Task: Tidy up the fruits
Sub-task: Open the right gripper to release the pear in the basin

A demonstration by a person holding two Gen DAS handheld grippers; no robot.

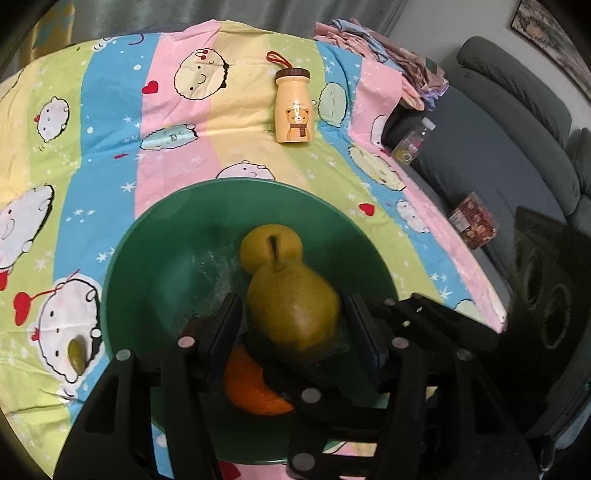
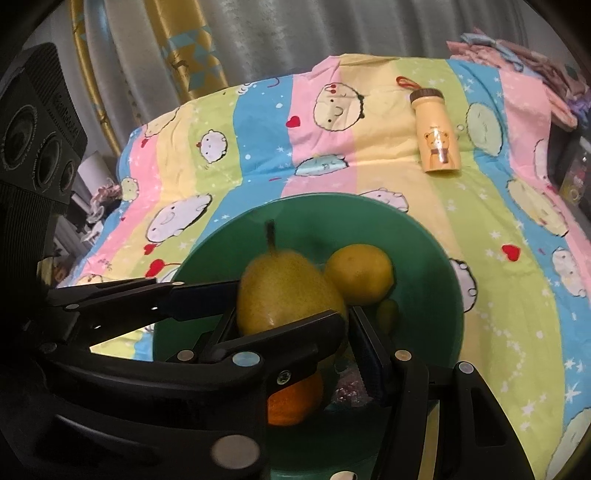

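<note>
The pear [image 1: 293, 308] sits in the green bowl [image 1: 155, 258] near the table's front edge, pinched by the left tool [image 1: 293, 325]. The right tool [image 2: 291, 325] also brackets the pear; whether it grips cannot be told. Uneven release could roll the pear onto the lemon [image 2: 359, 274] or orange [image 1: 255, 391].

A table [image 1: 110, 122] is draped in a striped cartoon-print cloth [image 2: 258, 122]. Grey curtains [image 2: 295, 33] and a gold patterned drape [image 2: 192, 44] are hung behind its far edge. A grey sofa [image 1: 498, 122] is seen past its right edge.
</note>
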